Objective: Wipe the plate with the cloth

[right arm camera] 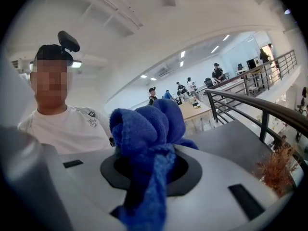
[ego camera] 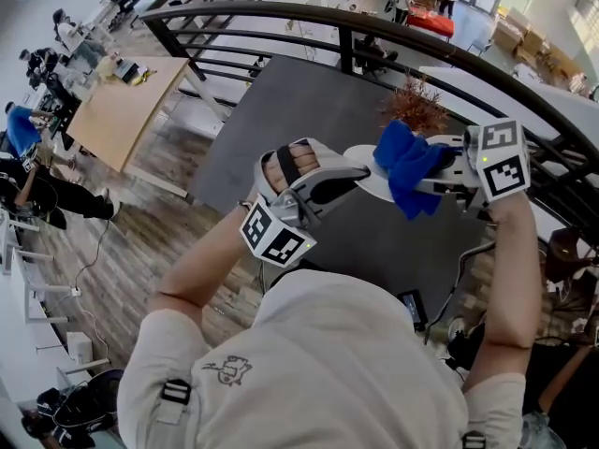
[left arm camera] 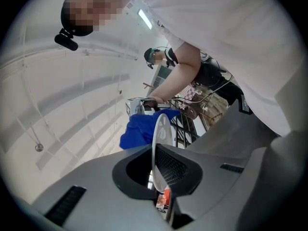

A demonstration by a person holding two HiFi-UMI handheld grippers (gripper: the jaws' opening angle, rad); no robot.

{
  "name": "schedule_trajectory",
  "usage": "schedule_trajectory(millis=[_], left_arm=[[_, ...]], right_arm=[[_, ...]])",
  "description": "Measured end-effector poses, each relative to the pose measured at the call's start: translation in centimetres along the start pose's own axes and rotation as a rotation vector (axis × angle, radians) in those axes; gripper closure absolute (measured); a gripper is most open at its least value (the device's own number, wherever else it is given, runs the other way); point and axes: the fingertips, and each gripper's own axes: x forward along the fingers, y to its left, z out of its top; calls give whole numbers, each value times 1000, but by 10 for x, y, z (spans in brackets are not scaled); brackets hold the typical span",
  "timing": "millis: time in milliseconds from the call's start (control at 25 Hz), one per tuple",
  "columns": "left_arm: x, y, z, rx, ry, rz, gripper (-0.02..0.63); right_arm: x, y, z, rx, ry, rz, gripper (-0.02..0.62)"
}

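The plate (left arm camera: 161, 129) is held on edge, its rim clamped between the nearly closed jaws of the left hand-held gripper (ego camera: 354, 178), so that its face is turned toward the cloth (ego camera: 409, 168). The cloth is bunched and pinched tight in the right hand-held gripper (ego camera: 442, 181), which leaves a padded wad free for rubbing. Both are held clear above the dark worktop (ego camera: 281, 124), probably for easier wiping. No brand or legible writing is seen; only square markers are carried on the cubes
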Motion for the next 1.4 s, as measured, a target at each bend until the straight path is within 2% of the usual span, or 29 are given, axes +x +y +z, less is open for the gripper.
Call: schedule_trajectory(millis=[240,480,720,920,1120,1280,1400], left_arm=[[10,-8,26,18,-52,-13,589],[14,-8,52,51,-89,-4,589],[1,-7,44,70,-49,13,588],[-6,9,11,47,14,45,586],[-9,16,-12,10,42,49,586],[4,1,-5,18,21,11,588],[14,-5,5,31,-10,-16,588]], right_arm=[[18,5,7,-29,72,39,492],[19,-30,0,48,100,12,492],[2,-57,-23,137,54,-43,492],[-26,-58,-27,167,-35,-40,492],[-27,-32,-15,106,-67,-32,492],[-6,-2,-4,19,-19,9,492],[11,10,4,-35,37,9,492]])
